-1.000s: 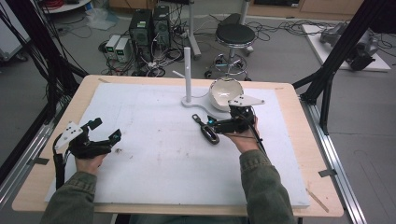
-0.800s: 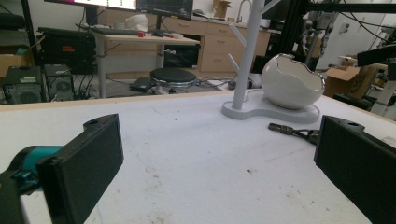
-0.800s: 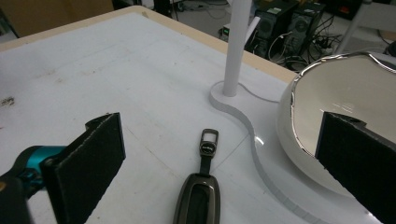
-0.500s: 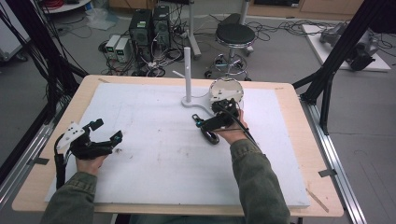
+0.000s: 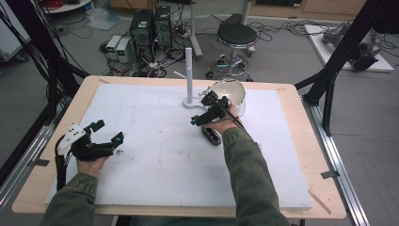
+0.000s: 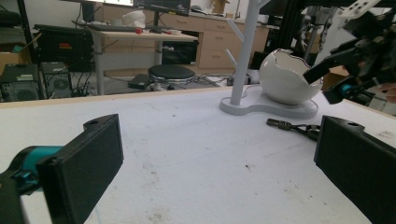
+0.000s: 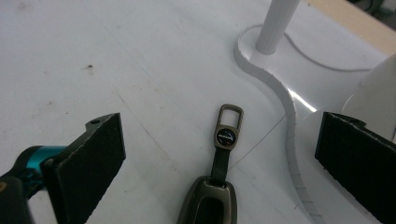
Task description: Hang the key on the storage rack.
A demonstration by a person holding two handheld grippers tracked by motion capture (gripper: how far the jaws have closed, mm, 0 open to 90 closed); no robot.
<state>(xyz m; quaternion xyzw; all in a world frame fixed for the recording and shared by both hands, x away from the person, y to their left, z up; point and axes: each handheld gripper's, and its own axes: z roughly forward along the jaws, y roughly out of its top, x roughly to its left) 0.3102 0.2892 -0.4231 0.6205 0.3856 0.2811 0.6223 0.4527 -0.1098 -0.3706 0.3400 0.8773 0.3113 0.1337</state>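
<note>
A dark key fob (image 7: 212, 200) with a strap and a metal ring lies flat on the white mat, next to the white stand's base (image 7: 275, 70). My right gripper (image 7: 219, 140) hangs open just above it, jaws wide on either side of the strap, touching nothing. In the high view the right gripper (image 5: 203, 109) is over the fob (image 5: 212, 136), in front of the post (image 5: 188, 70) and the white egg-shaped bowl (image 5: 231, 92). My left gripper (image 5: 109, 131) rests open and empty at the mat's left. From the left gripper (image 6: 219, 144) I see the fob (image 6: 295, 129) and bowl (image 6: 286, 77).
The white mat (image 5: 155, 155) covers most of the wooden table (image 5: 306, 155). The stand and bowl sit at the back centre. Beyond the far edge are a stool (image 5: 237, 35), computer cases (image 5: 150, 26) and cables on the floor. Black frame legs (image 5: 329, 80) stand at the right.
My right gripper has moved left and a little farther back, from beside the bowl to above the key fob. The fob and the left gripper have stayed put.
</note>
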